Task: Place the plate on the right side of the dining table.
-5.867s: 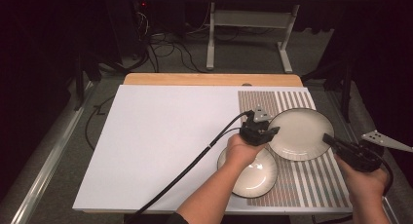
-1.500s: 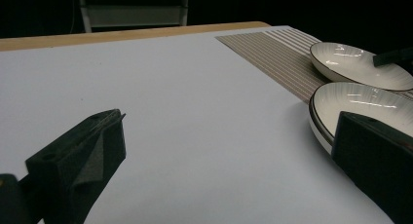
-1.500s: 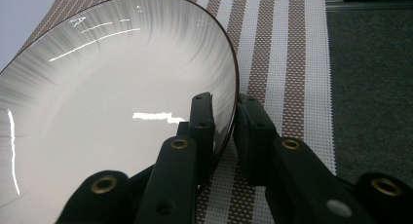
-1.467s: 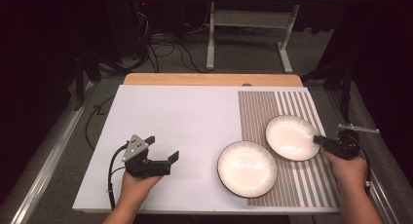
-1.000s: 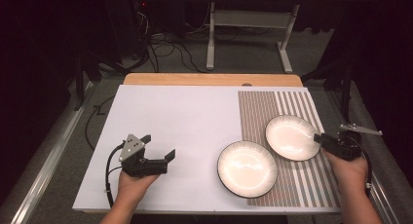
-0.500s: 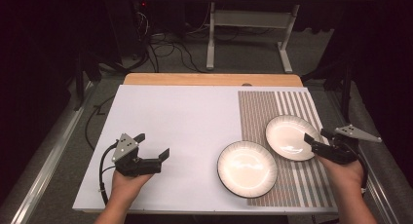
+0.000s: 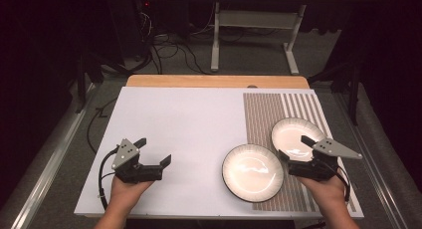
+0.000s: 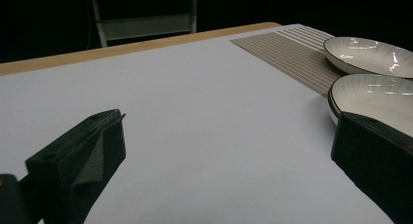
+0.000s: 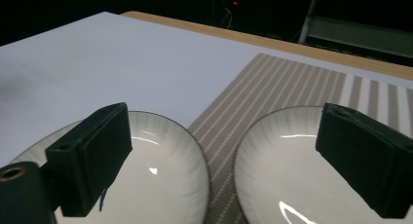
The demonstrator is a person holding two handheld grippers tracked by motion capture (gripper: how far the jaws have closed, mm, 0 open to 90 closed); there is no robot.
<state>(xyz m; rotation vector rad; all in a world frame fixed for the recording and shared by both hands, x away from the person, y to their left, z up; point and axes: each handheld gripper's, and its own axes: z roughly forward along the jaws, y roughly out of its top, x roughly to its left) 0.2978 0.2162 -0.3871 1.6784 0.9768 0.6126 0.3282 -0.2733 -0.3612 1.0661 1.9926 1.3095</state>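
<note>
White table (image 7: 189, 119) | left claw (image 7: 155, 154) spread, empty | right claw (image 7: 294, 148) just opening — nothing between, over plates (image 7: 253, 172)

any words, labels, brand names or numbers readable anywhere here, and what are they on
None: no readable text anywhere.
The two plates, near and far, are plain white with dark rims.
The striped mat bears only stripes.
The left gripper and right gripper show no legible marking.

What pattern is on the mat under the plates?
Brown and white stripes on the mat, clearest in the right gripper view.
</note>
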